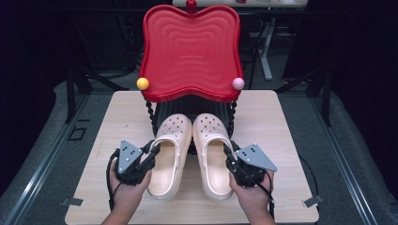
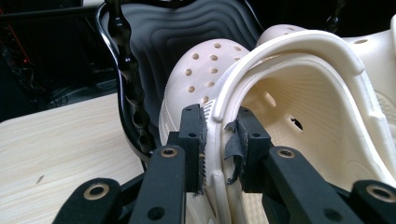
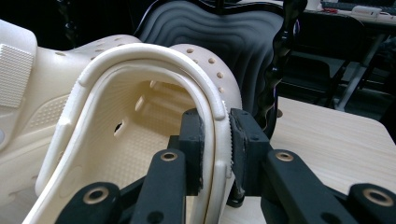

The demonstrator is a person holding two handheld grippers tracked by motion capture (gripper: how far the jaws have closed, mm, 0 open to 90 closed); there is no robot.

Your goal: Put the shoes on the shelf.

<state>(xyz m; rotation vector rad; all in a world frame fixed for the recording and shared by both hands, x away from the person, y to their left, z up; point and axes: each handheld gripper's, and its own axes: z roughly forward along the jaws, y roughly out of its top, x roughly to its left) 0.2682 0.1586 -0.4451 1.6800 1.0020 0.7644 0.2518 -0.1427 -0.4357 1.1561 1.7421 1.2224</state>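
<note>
Nearest me: my two hands are coming in from the bottom edge of the high view, each holding a tool.

Left tool [image 1: 151,151]: I am holding it clamped on the outer side wall of the left clog [image 1: 170,154]. In the left gripper view the tool [image 2: 222,140] is pinching that cream wall between its two pads, one outside the shoe and one inside, narrowed to the wall's thickness.

Right tool [image 1: 227,151]: I am holding it clamped on the outer side wall of the right clog [image 1: 214,154]. In the right gripper view the tool [image 3: 217,142] is squeezing the wall just below the strap, jaws nearly together.

Clogs: cream, perforated over the toes, lying side by side and close together on the wooden surface [image 1: 94,159], heels toward me, toes pointing away and reaching under the stand.

Stand: black, with twisted black posts [image 2: 130,84] at either side and a ribbed dark tray [image 2: 182,32] at its base, just beyond the toes.

Farthest: a red ribbed tray [image 1: 190,51] is sitting on top of the stand, above the toes, with a yellow ball [image 1: 142,83] at its left corner and a pink ball [image 1: 238,83] at its right.
</note>
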